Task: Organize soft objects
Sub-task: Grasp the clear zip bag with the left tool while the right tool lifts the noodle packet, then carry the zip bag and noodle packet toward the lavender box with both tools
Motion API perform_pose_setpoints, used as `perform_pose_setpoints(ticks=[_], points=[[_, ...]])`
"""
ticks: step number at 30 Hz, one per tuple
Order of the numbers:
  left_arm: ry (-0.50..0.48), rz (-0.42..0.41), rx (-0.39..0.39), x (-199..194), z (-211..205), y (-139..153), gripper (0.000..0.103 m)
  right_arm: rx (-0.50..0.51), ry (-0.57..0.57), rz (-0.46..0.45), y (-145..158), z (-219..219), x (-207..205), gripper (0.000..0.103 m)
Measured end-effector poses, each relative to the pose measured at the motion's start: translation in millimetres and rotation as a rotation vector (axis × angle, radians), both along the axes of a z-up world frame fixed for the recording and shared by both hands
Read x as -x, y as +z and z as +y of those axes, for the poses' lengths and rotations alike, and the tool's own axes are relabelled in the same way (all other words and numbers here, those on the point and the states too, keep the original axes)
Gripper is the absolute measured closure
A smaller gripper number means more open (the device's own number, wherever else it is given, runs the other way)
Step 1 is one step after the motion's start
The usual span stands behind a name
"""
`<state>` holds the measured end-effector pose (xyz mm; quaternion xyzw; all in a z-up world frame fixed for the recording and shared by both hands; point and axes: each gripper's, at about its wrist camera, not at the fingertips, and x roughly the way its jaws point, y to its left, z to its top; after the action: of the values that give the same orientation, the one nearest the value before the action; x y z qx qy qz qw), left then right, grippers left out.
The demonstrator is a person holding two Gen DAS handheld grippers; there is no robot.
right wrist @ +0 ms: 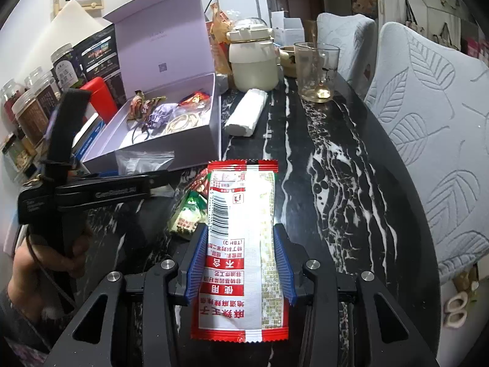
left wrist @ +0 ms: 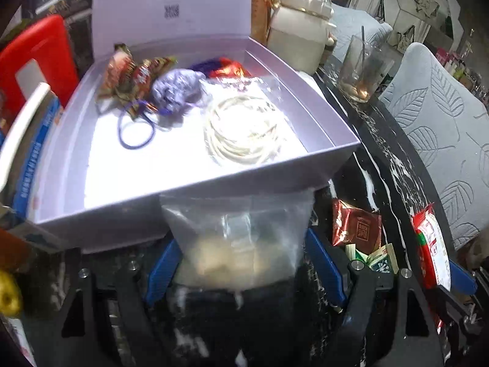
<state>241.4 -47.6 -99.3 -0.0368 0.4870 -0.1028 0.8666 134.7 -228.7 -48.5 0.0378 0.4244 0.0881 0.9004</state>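
My left gripper [left wrist: 241,241] is shut on a clear zip bag [left wrist: 241,232] and holds it just in front of the near wall of the open lilac box [left wrist: 195,180]. In the box lie snack wrappers [left wrist: 128,76], a purple scrunchie [left wrist: 177,87], a purple hair tie [left wrist: 136,133] and a bagged coil of cream bands [left wrist: 244,131]. My right gripper [right wrist: 241,238] is shut on a red-and-white snack packet [right wrist: 241,244] and holds it above the dark marble table [right wrist: 336,168]. The left gripper [right wrist: 146,180] with the zip bag [right wrist: 143,160] shows at the left of the right wrist view.
On the table by the box lie a red packet [left wrist: 357,226] and a green sachet [left wrist: 379,260]. A cream jar [right wrist: 253,61], a glass [right wrist: 318,70] and a white tissue pack [right wrist: 246,111] stand behind. Jars [right wrist: 30,113] line the left; padded chairs [right wrist: 428,122] stand at the right.
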Motion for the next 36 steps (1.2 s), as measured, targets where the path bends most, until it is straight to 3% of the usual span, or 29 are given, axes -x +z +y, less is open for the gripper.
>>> perform_pose_setpoints(ticks=[3, 6, 17, 27, 30, 32, 34, 36], points=[[-0.012, -0.017, -0.02, 1.3, -4.3, -1.9, 0.023, 0.0, -0.005, 0.004, -0.6, -0.8, 0.7, 0.061], [-0.038, -0.032, -0.043, 5.9, -6.7, -2.4, 0.031, 0.0, -0.011, 0.007, -0.3, -2.9, 2.9, 0.061], [-0.138, 0.029, -0.014, 57.0, -10.0, 0.1, 0.032, -0.012, -0.011, 0.02, -3.0, -2.7, 19.3, 0.061], [-0.193, 0.079, -0.075, 101.4, -4.5, 2.0, 0.031, -0.025, -0.014, 0.042, -10.4, -2.2, 36.9, 0.061], [-0.187, 0.048, -0.107, 105.1, -4.5, 1.7, 0.028, -0.024, -0.009, 0.049, -13.1, -0.4, 40.1, 0.061], [-0.182, 0.025, -0.152, 104.9, -11.4, -2.0, 0.015, -0.018, -0.009, 0.054, -15.0, 1.0, 42.1, 0.061], [-0.187, 0.016, -0.139, 103.1, -14.4, -5.0, 0.008, -0.022, -0.011, 0.058, -15.9, 0.5, 43.2, 0.061], [-0.189, 0.003, -0.137, 102.8, -14.6, -5.6, 0.007, -0.023, -0.018, 0.057, -15.6, -0.1, 45.3, 0.061]])
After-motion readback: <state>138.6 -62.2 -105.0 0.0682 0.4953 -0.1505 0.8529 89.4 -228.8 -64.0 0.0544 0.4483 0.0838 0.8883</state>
